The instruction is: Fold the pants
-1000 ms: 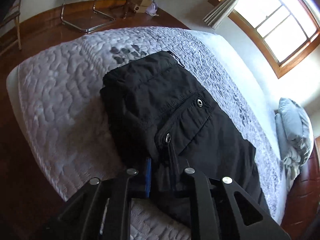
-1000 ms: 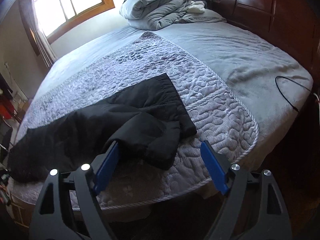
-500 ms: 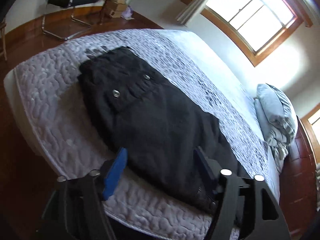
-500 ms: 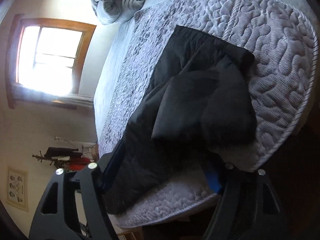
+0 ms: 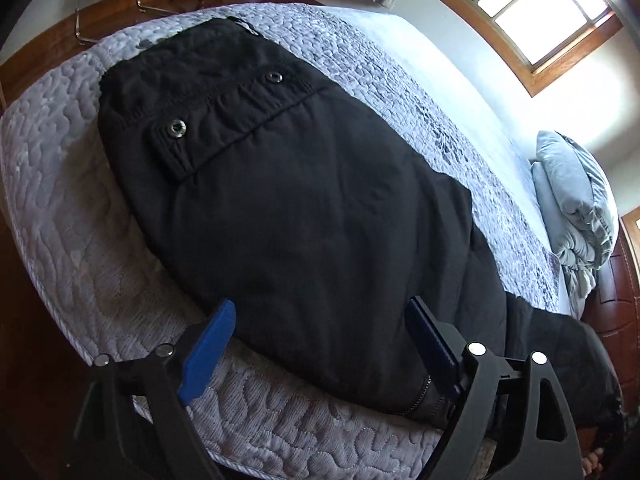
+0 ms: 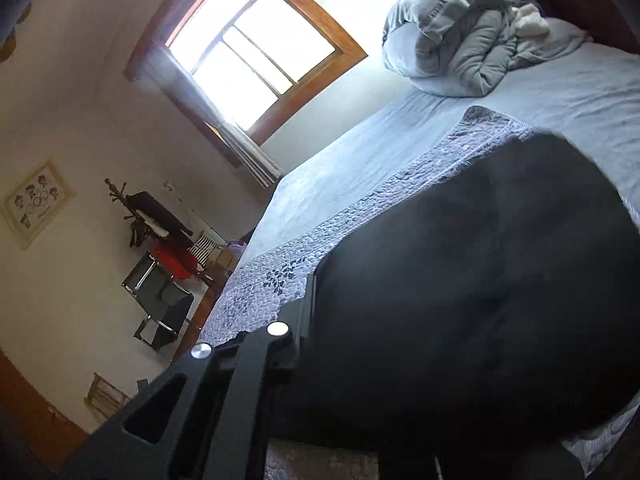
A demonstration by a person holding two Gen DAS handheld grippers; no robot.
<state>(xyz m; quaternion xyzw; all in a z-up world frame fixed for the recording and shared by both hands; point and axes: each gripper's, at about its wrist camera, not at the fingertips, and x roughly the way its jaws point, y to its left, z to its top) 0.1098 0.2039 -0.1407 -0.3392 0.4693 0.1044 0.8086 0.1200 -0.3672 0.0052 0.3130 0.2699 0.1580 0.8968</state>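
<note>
Black pants [image 5: 304, 208] lie along the near edge of a bed's quilted grey cover [image 5: 60, 208], waist and snap pocket at the far left. My left gripper [image 5: 320, 344] is open, its blue pads either side of the pants' near edge at mid-leg. In the right wrist view the pants [image 6: 480, 280] fill the lower right, bunched right up against the camera. Only the right gripper's left finger [image 6: 308, 304] shows, against the cloth; the other finger is hidden by the pants.
A folded grey duvet [image 5: 576, 200] sits at the head of the bed by the dark wooden headboard [image 5: 616, 296]. A window [image 6: 248, 60] is behind the bed. A chair [image 6: 160, 304] and a coat rack stand on the wooden floor.
The left gripper let go of the waist pocket, opened and moved along the pants to mid-leg. The right gripper swung round and closed in on the bunched leg end, which now covers it.
</note>
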